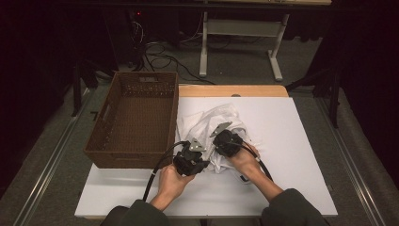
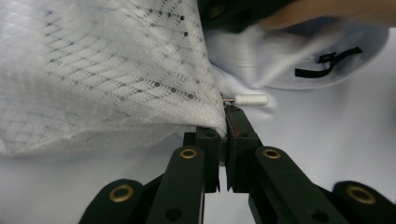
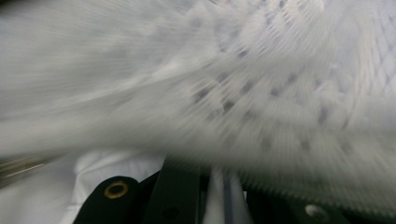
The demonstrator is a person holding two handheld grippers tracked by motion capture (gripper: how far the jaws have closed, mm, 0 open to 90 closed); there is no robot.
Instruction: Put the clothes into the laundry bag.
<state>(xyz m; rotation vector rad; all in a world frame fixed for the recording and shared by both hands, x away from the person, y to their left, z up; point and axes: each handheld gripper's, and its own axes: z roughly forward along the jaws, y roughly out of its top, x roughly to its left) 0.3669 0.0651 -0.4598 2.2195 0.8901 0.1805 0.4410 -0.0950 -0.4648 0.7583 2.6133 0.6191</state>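
Jaws of both grippers pinched on white mesh garment (image 2: 102, 70), left gripper (image 2: 223, 135), right gripper (image 3: 219, 186)

High view: fixed above the person's side, facing forward and down on the white rectangular surface (image 1: 291, 141), taking in the brown woven rectangular basket (image 1: 134, 117) at 10 o'clock and the floor beyond.

Left gripper view: rides low on the left gripper (image 2: 223, 140), looking along its black fingers (image 2: 208, 149), very near the white perforated mesh garment (image 2: 102, 79).

Right gripper view: pressed closer to that garment (image 3: 243, 93), blurred. All three views share the garment (image 1: 211, 120), at the high view's centre.
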